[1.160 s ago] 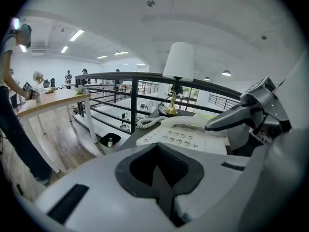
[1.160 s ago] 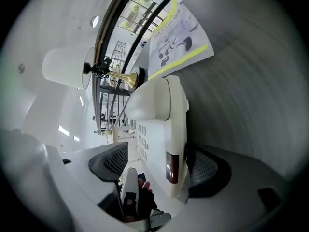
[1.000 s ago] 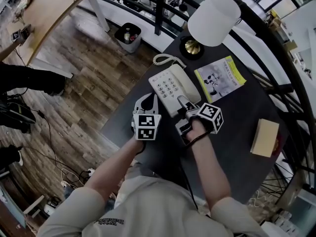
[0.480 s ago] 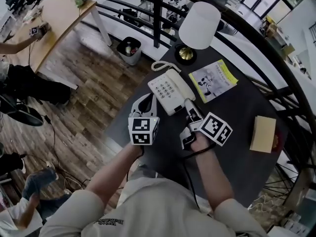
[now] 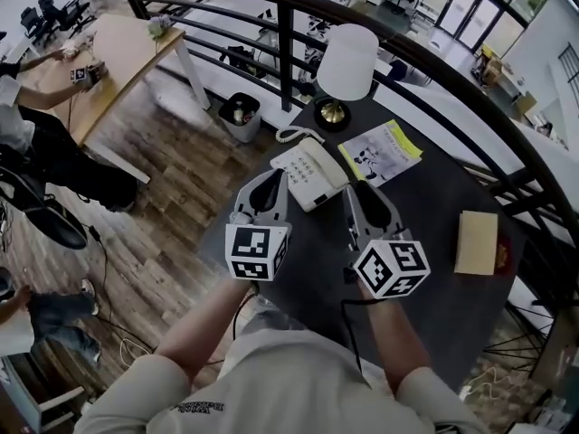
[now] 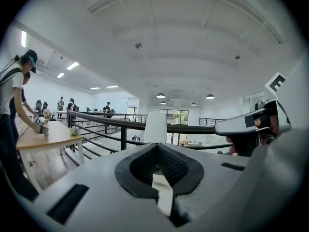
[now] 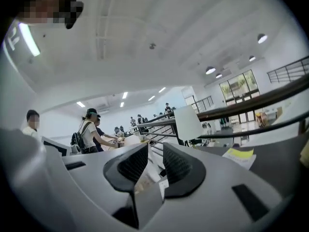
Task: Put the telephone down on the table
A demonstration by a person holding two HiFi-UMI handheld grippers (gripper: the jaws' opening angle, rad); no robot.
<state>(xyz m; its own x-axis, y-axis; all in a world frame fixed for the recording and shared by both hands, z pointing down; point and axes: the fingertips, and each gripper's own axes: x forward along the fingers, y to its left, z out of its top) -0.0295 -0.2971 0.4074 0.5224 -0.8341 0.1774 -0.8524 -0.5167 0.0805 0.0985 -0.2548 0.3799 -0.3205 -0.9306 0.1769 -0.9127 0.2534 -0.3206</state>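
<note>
The white telephone (image 5: 308, 172) lies on the dark table (image 5: 425, 215), its handset along its right side and its coiled cord (image 5: 291, 135) behind it. Both grippers hang above the table's near part, in front of the phone and clear of it. My left gripper (image 5: 269, 188) is shut with nothing in it; in the left gripper view its pads (image 6: 157, 146) meet. My right gripper (image 5: 364, 197) is closing, with a narrow gap between its pads (image 7: 155, 151) and nothing held.
A white lamp (image 5: 348, 61) stands behind the phone, a yellow booklet (image 5: 380, 152) to its right, and a tan box (image 5: 475, 242) at the table's right. A black railing (image 5: 271, 7) curves around the table. A waste bin (image 5: 238, 116) and people by a wooden desk (image 5: 118, 52) are at left.
Both grippers have lifted off the table and away from the telephone. The right gripper has rolled so its marker cube faces up, and its jaws have narrowed. The phone stays put.
</note>
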